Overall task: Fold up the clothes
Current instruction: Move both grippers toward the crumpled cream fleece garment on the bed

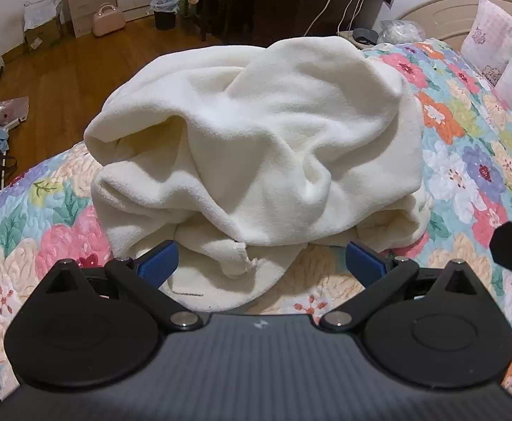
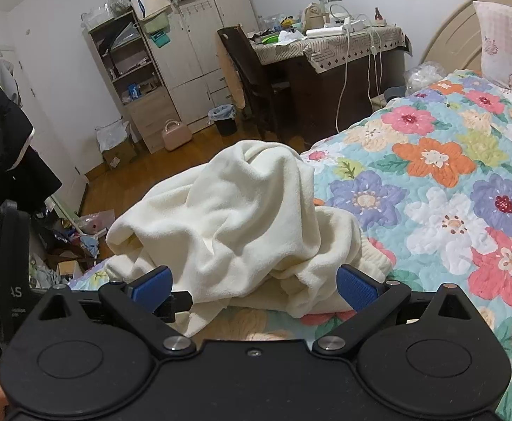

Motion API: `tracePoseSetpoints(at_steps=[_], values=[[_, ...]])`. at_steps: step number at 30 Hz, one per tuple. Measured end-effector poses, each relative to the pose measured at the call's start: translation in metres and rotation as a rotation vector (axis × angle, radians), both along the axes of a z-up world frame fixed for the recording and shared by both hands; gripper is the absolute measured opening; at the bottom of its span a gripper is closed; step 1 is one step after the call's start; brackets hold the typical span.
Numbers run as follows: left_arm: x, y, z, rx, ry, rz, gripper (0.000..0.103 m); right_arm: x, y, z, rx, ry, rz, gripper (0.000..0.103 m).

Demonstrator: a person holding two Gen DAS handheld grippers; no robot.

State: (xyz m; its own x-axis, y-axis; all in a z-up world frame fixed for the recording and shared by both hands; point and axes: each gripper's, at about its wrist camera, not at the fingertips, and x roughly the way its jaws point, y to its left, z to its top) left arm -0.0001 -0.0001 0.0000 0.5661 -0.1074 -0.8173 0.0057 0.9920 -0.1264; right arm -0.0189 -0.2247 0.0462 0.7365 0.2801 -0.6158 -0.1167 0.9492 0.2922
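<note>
Both your left gripper [image 1: 261, 263] and right gripper [image 2: 254, 286] hover with jaws spread wide, empty, before the crumpled cream fleece garment [image 1: 256, 147] heaped on the floral quilt [image 1: 466, 161], ready to grab its near edge.

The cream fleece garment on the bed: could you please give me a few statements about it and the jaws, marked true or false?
1. The cream fleece garment lies crumpled on the flower-patterned quilt. True.
2. The garment is already neatly folded. False: it is a rumpled heap.
3. The left gripper has its jaws wide open. True.
4. The right gripper is clamped on the garment. False: its jaws are open, the blue pads apart.
</note>
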Motion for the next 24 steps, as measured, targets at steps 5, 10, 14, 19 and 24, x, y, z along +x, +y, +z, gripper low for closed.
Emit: tracePoseSetpoints(at_steps=[5, 10, 14, 19, 24], values=[[0.000, 0.000, -0.001, -0.022, 0.007, -0.007, 0.103, 0.003, 0.002, 0.004, -0.004, 0.000, -0.005, 0.101], [0.000, 0.004, -0.002, -0.042, 0.003, -0.014, 0.103, 0.000, 0.003, -0.008, -0.001, -0.001, -0.004, 0.101], [-0.001, 0.003, 0.000, -0.045, -0.002, -0.015, 0.103, 0.003, 0.005, -0.007, -0.024, 0.020, -0.003, 0.102], [0.002, 0.006, -0.006, -0.056, 0.048, -0.013, 0.103, 0.006, 0.009, -0.010, -0.073, 0.054, -0.019, 0.101], [0.005, 0.010, -0.015, -0.061, 0.092, -0.003, 0.103, 0.005, 0.010, -0.016, -0.123, 0.072, -0.043, 0.101]])
